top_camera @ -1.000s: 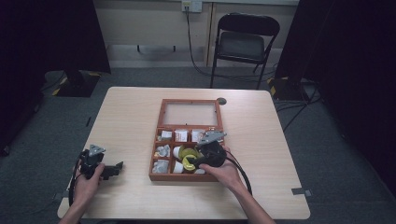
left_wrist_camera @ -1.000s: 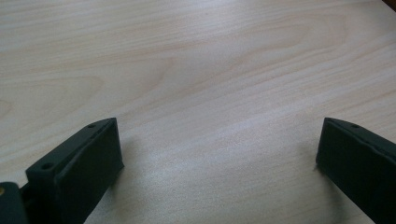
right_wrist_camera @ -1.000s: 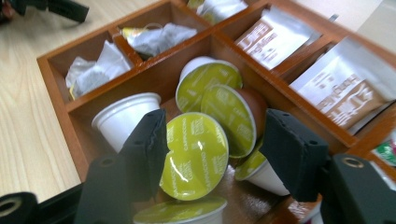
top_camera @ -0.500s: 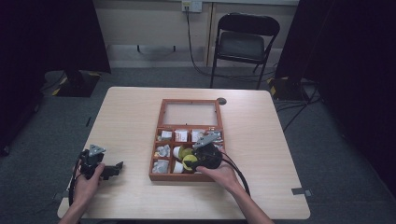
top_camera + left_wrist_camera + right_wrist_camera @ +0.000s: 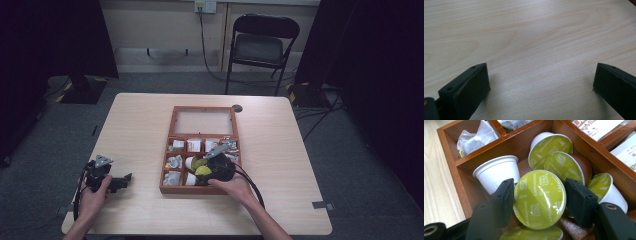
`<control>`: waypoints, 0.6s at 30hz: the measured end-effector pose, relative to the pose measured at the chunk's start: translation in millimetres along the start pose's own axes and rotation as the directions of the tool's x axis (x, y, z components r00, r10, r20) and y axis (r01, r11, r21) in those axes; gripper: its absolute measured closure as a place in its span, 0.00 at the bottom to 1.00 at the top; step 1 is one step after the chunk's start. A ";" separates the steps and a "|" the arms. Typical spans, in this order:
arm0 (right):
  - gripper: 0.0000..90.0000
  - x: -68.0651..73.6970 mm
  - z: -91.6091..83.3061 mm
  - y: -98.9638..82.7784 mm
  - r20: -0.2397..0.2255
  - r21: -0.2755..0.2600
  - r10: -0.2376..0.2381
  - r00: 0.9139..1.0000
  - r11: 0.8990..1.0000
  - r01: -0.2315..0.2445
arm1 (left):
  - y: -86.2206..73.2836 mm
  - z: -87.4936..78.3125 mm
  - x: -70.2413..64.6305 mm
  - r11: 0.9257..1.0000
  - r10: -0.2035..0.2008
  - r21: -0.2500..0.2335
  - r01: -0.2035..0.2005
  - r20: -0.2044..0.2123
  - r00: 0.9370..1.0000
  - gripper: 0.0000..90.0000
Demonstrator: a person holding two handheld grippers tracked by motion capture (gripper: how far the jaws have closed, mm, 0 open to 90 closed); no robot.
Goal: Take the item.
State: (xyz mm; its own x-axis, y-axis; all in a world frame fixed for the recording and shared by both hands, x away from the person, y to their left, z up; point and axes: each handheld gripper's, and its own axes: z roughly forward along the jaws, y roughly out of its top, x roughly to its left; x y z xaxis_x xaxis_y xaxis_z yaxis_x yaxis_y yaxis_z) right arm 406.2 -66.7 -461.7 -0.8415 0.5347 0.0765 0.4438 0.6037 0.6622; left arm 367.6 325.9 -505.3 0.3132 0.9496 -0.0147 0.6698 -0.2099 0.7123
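Observation:
A wooden compartment box (image 5: 168,150) sits mid-table, its brown dividers (image 5: 584,143) close up in the right gripper view. My right gripper (image 5: 212,165) reaches into the front middle compartment. Its jaws press on both sides of a green-lidded cappuccino capsule (image 5: 536,205), whose lid faces the camera; the right gripper (image 5: 540,192) is shut on it. That capsule (image 5: 203,170) shows yellow-green from above. My left gripper (image 5: 124,181) rests at the table's front left, open, and in its own view the left gripper (image 5: 541,75) has bare wood between the jaws.
More capsules lie in the same compartment: a white one on its side (image 5: 496,171) and green-lidded ones (image 5: 550,147). Tea bags (image 5: 474,140) and sachets (image 5: 596,127) occupy neighbouring cells. The box's glass lid (image 5: 204,121) lies open behind. A folding chair (image 5: 260,47) stands beyond the table.
The right gripper with the green-lidded capsule has shifted slightly within the box. The left gripper has stayed where it was.

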 end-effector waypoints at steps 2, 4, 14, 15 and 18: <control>0.46 0.1 0.8 0.3 0.000 0.005 -0.001 1.000 1.000 0.001 | 0.0 0.0 0.0 1.000 0.000 0.000 0.000 0.000 1.000 0.00; 0.46 0.1 1.2 0.5 0.002 0.010 0.001 1.000 1.000 -0.001 | 0.0 0.0 0.0 1.000 0.000 0.000 0.000 0.000 1.000 0.00; 0.46 1.2 4.3 1.9 0.006 0.040 -0.009 1.000 0.999 0.009 | -0.4 -0.5 -0.2 1.000 0.002 0.002 -0.002 0.007 1.000 0.00; 0.46 1.3 4.5 2.1 0.008 0.043 -0.010 1.000 0.999 0.010 | -0.4 -0.6 -0.2 1.000 0.003 0.002 -0.003 0.007 1.000 0.00; 0.46 1.3 4.6 2.2 0.007 0.045 -0.011 1.000 0.999 0.010 | -0.6 -0.8 -0.4 1.000 0.002 0.001 -0.002 0.009 1.000 0.00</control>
State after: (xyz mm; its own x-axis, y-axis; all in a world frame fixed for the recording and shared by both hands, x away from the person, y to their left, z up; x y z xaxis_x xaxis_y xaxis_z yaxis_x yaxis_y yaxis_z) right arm 407.6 -62.0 -463.6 -0.8442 0.5322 0.0646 0.4486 0.6354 0.6285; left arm 366.5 325.8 -505.2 0.3203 0.9471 -0.0193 0.6696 -0.2119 0.7119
